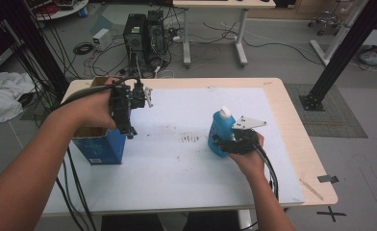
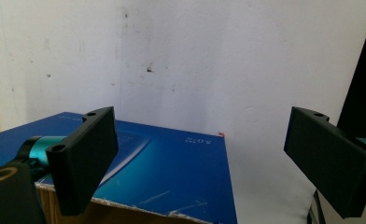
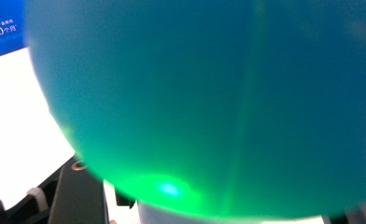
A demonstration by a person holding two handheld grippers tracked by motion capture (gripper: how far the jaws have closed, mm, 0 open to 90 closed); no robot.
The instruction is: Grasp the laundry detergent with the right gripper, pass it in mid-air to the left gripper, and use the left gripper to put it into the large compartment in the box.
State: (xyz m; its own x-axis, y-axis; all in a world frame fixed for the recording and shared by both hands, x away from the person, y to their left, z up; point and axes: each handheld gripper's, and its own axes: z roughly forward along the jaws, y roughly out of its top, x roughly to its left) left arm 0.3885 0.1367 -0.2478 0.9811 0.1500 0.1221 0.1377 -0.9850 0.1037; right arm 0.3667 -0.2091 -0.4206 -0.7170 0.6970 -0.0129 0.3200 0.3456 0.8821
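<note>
Here the right gripper (image 1: pixel 223 143) sits at the lower half of the blue bottle (image 1: pixel 219 134), which stands upright on the white mat (image 1: pixel 186 168), right of the table's middle, white cap (image 1: pixel 225 113) up; its long axis runs vertical, the jaws come in level from the bottle's right side, so they cross the axis squarely. In the right gripper view the bottle body (image 3: pixel 209 102) presses right up against the camera, blurred, one black jaw at the lower left edge; jaws look clamped on the bottle's sides, though the contact itself is hidden by the body. Right hand (image 1: pixel 246 156) is the near one by far, the left gripper (image 1: pixel 138 98) hangs well apart over the open blue carton (image 1: pixel 100 147) at the mat's left edge, jaws spread wide with nothing between them, the carton's blue face (image 2: pixel 172 172) below them in the left gripper view. Judgement: the coming move is a lift and a carry leftward toward the carton; the grip sits low, so the bottle may tip unless it is kept vertical
</note>
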